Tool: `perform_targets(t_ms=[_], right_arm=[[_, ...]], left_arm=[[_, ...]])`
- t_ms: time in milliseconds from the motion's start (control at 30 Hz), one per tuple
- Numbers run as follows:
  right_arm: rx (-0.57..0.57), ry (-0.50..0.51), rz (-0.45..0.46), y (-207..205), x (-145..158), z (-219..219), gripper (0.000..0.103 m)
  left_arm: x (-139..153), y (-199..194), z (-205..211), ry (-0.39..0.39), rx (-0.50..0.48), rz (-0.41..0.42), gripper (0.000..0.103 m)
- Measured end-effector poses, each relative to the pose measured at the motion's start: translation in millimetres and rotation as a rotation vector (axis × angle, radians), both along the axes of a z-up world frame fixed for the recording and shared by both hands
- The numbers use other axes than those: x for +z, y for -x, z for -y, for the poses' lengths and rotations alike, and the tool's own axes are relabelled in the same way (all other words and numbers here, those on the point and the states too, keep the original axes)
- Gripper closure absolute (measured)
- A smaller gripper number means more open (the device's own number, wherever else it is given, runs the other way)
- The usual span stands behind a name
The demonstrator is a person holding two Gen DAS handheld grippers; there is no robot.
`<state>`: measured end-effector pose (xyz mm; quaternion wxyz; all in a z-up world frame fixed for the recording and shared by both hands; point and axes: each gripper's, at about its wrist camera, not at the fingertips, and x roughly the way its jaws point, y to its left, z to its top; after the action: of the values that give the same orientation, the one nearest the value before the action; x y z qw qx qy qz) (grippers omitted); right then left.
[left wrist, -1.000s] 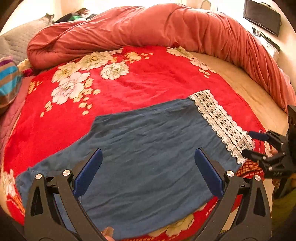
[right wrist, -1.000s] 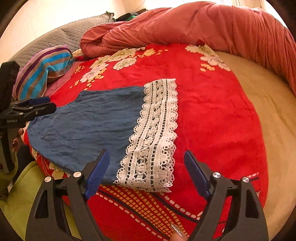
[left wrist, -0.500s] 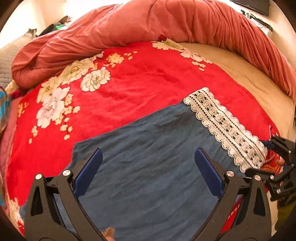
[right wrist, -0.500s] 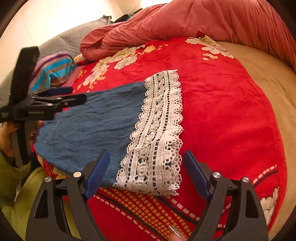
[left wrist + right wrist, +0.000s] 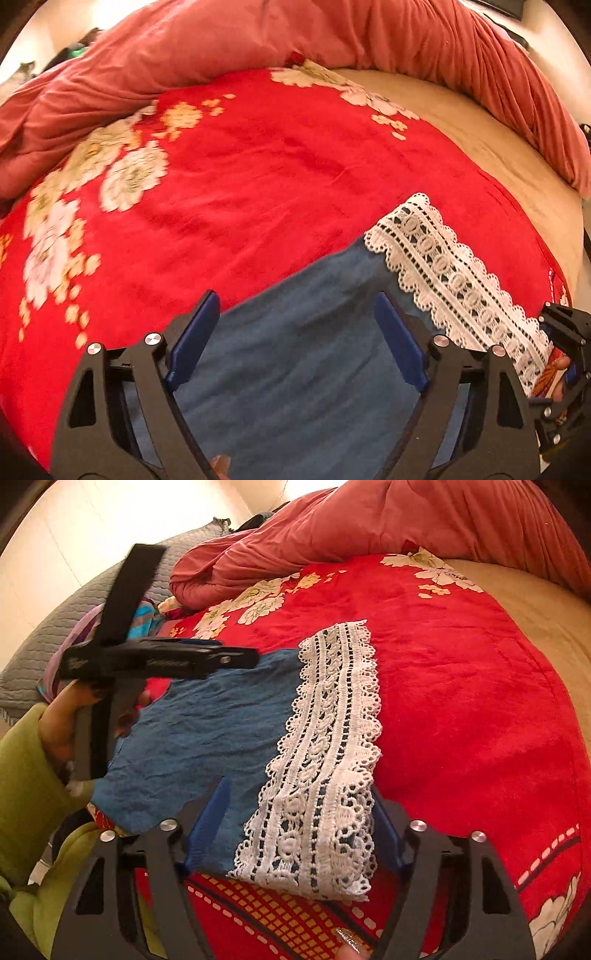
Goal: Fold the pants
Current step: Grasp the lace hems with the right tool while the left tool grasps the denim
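The blue pants [image 5: 207, 731] lie flat on the bed, long axis running from left tool [image 5: 295, 339] to right tool [image 5: 299, 823]. Both tools are spread wide, grasping nothing; the lace hem [image 5: 325, 775] sits directly between the right tool's fingers, nearest.

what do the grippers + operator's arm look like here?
Both the left gripper and the right gripper have black angular skeletal frames with triangular cutouts, silver round bolts and blue finger pads. Faint white lettering marks the left one's side. The sleeve is olive-green.
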<state>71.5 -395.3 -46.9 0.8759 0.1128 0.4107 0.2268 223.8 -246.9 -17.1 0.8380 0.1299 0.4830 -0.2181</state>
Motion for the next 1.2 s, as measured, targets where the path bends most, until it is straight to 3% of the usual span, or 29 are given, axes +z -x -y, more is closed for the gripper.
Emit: perform_targets(t_ms=[100, 167, 233, 400, 500, 567, 667, 800, 933, 1200], right_arm=[[0.005, -0.004, -0.002, -3, -1, 1, 0.046], [0.013, -0.012, -0.004, -5, -2, 1, 0.048], [0.022, -0.022, -0.004, -7, -1, 1, 0.049], [0.041, -0.022, -0.013, -15, -4, -7, 0.049], [0.051, -0.016, -0.015, -19, -5, -13, 0.049], [0.056, -0.003, -0.015, -22, -5, -17, 0.058], [0.061, 0.009, -0.019, -25, -5, -20, 0.074], [0.073, 0.011, -0.020, -26, -1, -25, 0.079], [0.102, 0.021, 0.003, -24, 11, -36, 0.082], [0.205, 0.075, 0.077, -19, 43, -81, 0.082]], left_arm=[[-7, -8, 10, 0.005, -0.043, -0.021, 0.034], [-16, -11, 19, -0.012, -0.091, -0.037, 0.045], [-24, -14, 25, -0.025, -0.109, -0.046, 0.048], [-34, -19, 24, 0.030, -0.100, -0.083, 0.049], [-35, -19, 15, 0.116, -0.050, -0.139, 0.057], [-36, -17, 15, 0.124, -0.041, -0.141, 0.061], [-36, -10, 21, 0.108, -0.063, -0.118, 0.085], [-34, -8, 21, 0.127, -0.048, -0.134, 0.097], [-27, -8, 5, 0.222, -0.026, -0.158, 0.101], [3, 5, -40, 0.390, 0.017, -0.125, 0.101]])
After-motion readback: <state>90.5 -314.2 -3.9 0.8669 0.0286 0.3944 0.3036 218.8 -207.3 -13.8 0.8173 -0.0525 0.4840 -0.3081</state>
